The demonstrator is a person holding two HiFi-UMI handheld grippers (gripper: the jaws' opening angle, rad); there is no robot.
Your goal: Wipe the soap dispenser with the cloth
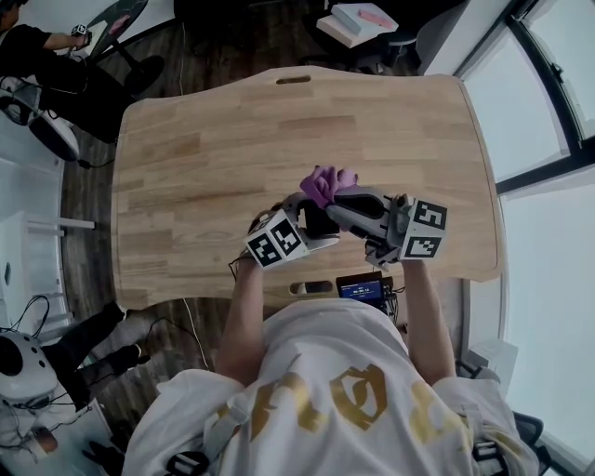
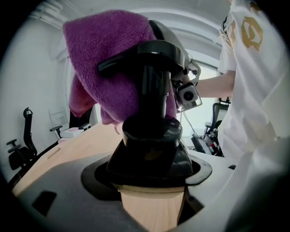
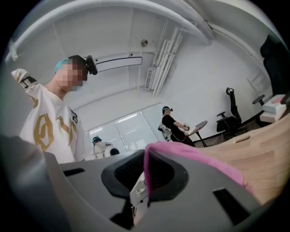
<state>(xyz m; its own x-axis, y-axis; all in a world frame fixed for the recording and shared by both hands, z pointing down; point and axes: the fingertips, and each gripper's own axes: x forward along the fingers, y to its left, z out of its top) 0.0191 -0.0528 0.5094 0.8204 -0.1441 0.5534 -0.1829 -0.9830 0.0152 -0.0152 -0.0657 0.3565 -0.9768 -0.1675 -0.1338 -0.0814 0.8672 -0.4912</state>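
Note:
A black soap dispenser [image 2: 152, 140] with a pump head is clamped upright between the jaws of my left gripper [image 2: 152, 190]; in the head view the dispenser [image 1: 322, 221] is held above the table's front part. A purple cloth [image 2: 111, 59] is draped over the pump head and hangs down its far side. My right gripper [image 3: 144, 181] is shut on a fold of that cloth [image 3: 199, 158]. From the head view the cloth [image 1: 323, 183] bunches where the left gripper [image 1: 311, 223] and the right gripper [image 1: 342, 200] meet. The dispenser's lower body is hidden.
The wooden table [image 1: 232, 139] has a handle slot [image 1: 293, 80] at its far edge. A small screen device [image 1: 363, 288] hangs at the near edge. A seated person [image 1: 46, 56] is at far left, a stool with books [image 1: 358, 20] beyond, windows at right.

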